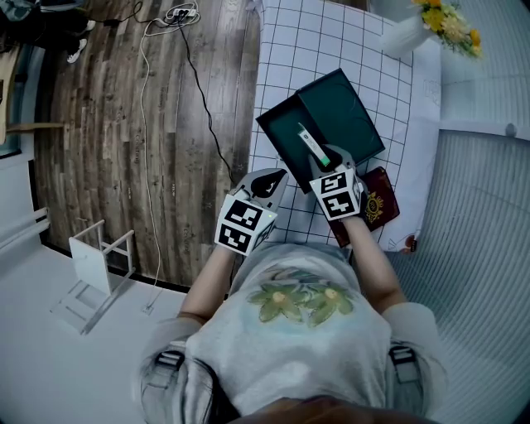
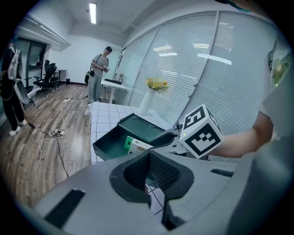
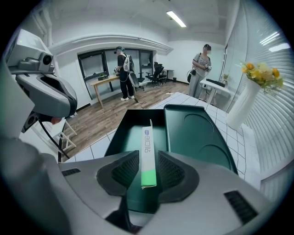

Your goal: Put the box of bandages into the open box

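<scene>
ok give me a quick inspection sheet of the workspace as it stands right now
surface: table under a white grid cloth
job's things: box of bandages on edge in the dark green open box
clutter: red booklet beside the box; vase of yellow flowers at the far corner
grippers: right hand-held gripper open, box of bandages between its jaws, pads not pressing; left hand-held gripper shut, empty
cables: cables trailing over the wood floor
surroundings: white stool on the floor; people standing in the background
</scene>
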`<control>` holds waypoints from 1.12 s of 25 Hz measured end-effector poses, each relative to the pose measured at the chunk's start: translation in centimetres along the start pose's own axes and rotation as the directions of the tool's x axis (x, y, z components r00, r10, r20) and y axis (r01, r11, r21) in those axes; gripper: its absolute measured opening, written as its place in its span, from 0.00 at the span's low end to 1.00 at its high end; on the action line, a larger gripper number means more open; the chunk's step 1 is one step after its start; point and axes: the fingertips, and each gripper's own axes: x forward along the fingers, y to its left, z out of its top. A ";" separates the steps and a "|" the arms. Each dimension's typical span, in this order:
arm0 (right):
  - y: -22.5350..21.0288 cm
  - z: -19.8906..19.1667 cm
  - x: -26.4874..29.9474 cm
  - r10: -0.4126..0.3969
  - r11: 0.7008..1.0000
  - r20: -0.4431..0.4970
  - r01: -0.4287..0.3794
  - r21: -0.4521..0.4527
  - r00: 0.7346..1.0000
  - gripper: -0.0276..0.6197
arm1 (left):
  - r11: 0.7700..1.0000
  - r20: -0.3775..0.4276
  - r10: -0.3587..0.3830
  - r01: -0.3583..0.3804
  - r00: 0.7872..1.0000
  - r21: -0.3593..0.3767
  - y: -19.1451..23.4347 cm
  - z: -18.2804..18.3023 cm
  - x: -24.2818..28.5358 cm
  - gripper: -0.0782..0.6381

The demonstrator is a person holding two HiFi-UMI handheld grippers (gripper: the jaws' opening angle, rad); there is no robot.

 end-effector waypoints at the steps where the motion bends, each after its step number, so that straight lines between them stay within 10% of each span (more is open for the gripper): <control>1: -0.1 0.3 -0.3 -0.003 1.000 0.016 0.003 0.014 1.000 0.23 | 1.000 0.003 0.001 -0.001 1.000 0.003 0.0 0.2 -0.1 0.12; 28: 2.7 6.5 -14.7 0.038 0.994 0.445 -0.081 0.078 0.895 0.05 | 0.988 0.162 0.023 -0.048 0.987 0.150 -4.3 4.5 -6.2 0.12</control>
